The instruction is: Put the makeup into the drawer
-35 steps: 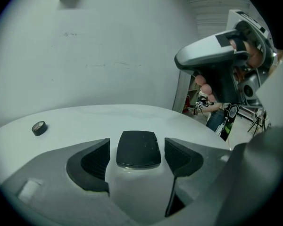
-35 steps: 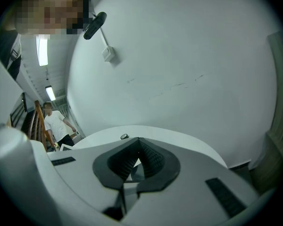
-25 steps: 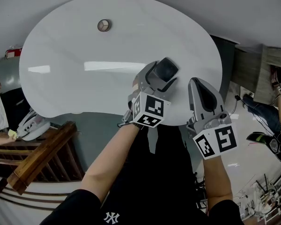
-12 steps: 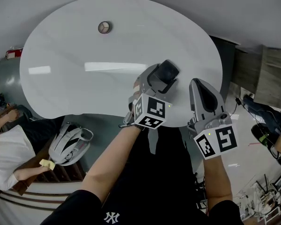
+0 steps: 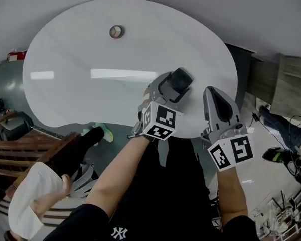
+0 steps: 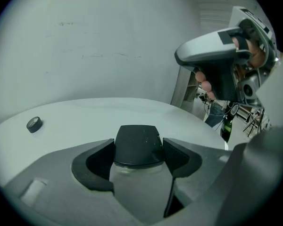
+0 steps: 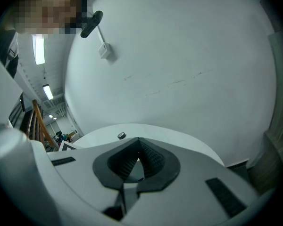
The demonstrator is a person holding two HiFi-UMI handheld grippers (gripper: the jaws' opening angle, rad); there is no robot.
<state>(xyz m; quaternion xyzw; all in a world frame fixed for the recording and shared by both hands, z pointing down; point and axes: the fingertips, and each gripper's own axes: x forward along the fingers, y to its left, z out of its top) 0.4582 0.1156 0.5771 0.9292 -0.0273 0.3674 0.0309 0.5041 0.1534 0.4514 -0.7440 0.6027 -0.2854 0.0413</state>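
Observation:
A makeup bottle (image 6: pixel 137 147) with a black cap and a frosted body sits between the jaws of my left gripper (image 6: pixel 138 155), which is shut on it. In the head view the left gripper (image 5: pixel 174 84) holds the bottle's cap (image 5: pixel 181 77) over the near right part of the white table (image 5: pixel 90 54). My right gripper (image 5: pixel 214 95) hovers beside it at the table's near edge, its jaws closed together and empty. In its own view the right gripper (image 7: pixel 138 150) shows its ribbed pads meeting. No drawer is in view.
A small round compact (image 5: pixel 116 31) lies at the far side of the table, also seen as a dark disc (image 6: pixel 34 124) and a small disc (image 7: pixel 121 135). A person in white (image 5: pixel 32 197) moves by a wooden railing (image 5: pixel 35 157) at lower left.
Both grippers have stayed almost where they were, the left still gripping the bottle. The person at lower left has moved along below the table's edge.

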